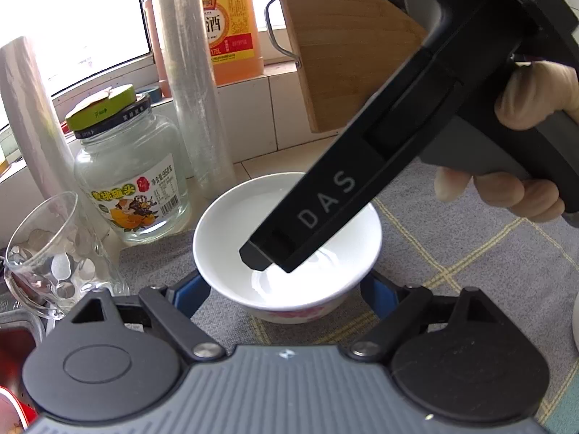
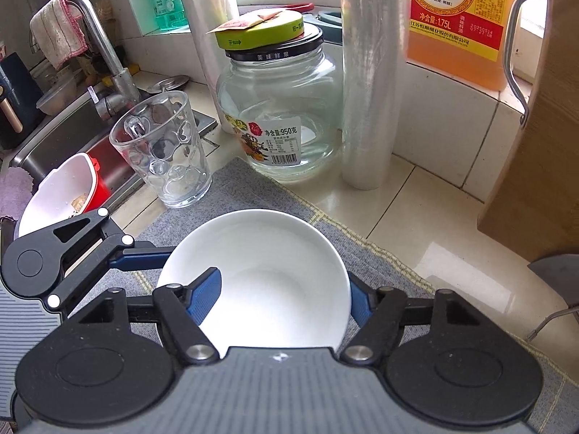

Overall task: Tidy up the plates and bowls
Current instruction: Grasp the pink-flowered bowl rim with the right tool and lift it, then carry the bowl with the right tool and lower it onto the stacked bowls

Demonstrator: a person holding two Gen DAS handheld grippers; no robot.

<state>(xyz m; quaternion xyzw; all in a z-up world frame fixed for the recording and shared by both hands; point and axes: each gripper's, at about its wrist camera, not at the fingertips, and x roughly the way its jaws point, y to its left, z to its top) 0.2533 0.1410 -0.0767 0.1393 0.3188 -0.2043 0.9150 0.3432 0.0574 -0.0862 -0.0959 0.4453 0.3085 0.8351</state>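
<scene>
We see the white bowl [image 2: 267, 275] standing on the grey mat [image 2: 380, 260], near to us, with the tall glass [image 2: 163, 148] at its far left and the big jar [image 2: 278, 115] behind it. Our right gripper [image 2: 286, 298] has its jaws wide around the bowl: the left blue finger [image 2: 204, 294] lies inside the bowl over the rim, and the right one is outside against the wall, so the grip looks only partly closed and we cannot tell if it really presses. In the left wrist view our left gripper [image 1: 286, 294] is also open wide, its blue tips sit on both sides of the bowl [image 1: 289, 231] low at the near wall, and they hold nothing that we can see. The right gripper's finger [image 1: 275, 249] reaches down into the bowl there. We judge the risks like this: the bowl is smooth and glazed, so a pinch on the thin rim can slip and the bowl can tip or drop on the mat. If both grippers close together, they can hit each other. A wide swing to the far left can also knock the glass, which stands near the sink [image 2: 65, 137] edge.
</scene>
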